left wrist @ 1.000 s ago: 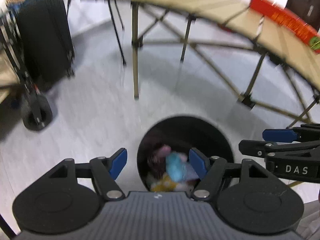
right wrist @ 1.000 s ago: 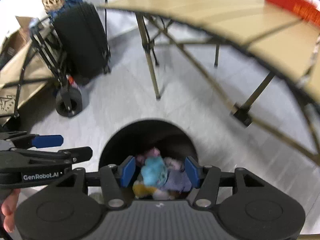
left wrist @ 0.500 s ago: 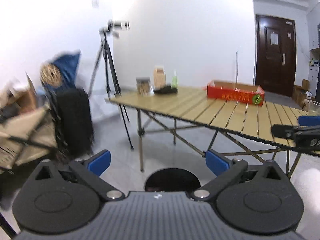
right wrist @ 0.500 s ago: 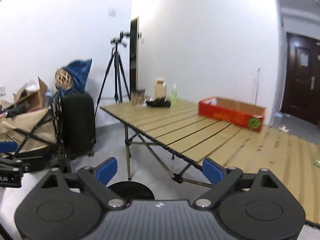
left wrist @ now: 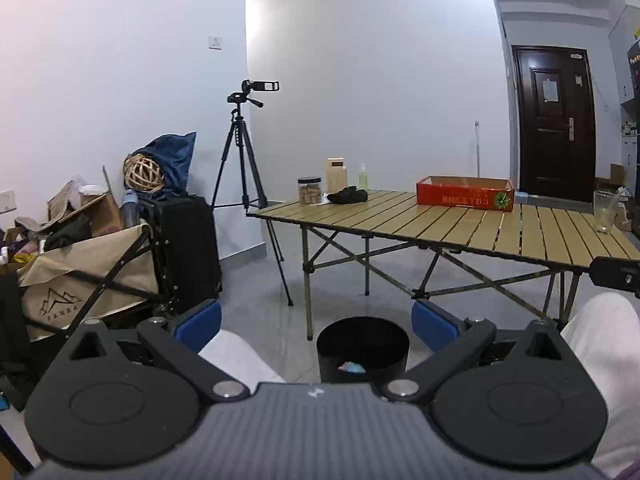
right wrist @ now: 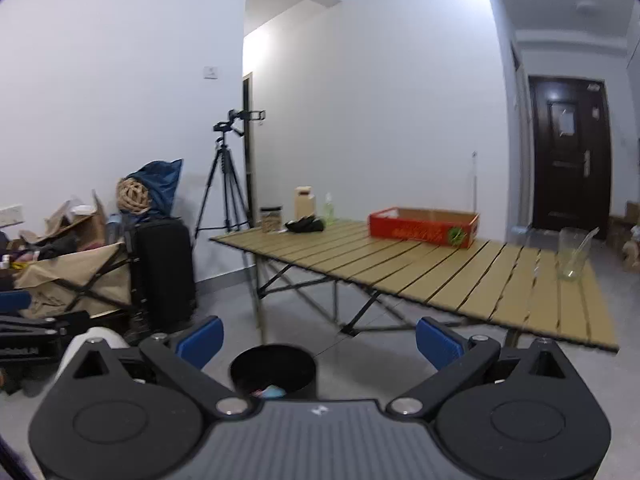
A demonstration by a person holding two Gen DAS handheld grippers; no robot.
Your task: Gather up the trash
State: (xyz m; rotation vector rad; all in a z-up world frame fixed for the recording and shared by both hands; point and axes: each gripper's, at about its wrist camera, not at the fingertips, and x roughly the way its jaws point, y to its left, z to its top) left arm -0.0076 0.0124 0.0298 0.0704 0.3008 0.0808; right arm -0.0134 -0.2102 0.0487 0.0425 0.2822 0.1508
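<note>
A black round trash bin (left wrist: 362,344) stands on the grey floor in front of a folding table, with a bit of blue crumpled trash (left wrist: 352,367) showing inside. My left gripper (left wrist: 316,328) hangs well back from the bin, open, with nothing between its blue pads. In the right wrist view the bin (right wrist: 274,364) sits low and left of centre, coloured trash (right wrist: 272,392) inside. My right gripper (right wrist: 319,342) is likewise drawn back; its jaws are opening and hold nothing. Part of the right gripper's finger (left wrist: 616,276) pokes in at the right edge.
A slatted wooden table (left wrist: 440,220) carries a red box (left wrist: 464,196), jars and a glass (left wrist: 604,212). A tripod (left wrist: 248,160), black suitcase (left wrist: 188,252) and loaded cart (left wrist: 80,272) crowd the left. The person's white-trousered knees (left wrist: 236,356) flank the bin.
Both grippers have pulled back and up from over the bin and tilted toward level. Their jaws have spread wide. The coloured trash stays in the bin.
</note>
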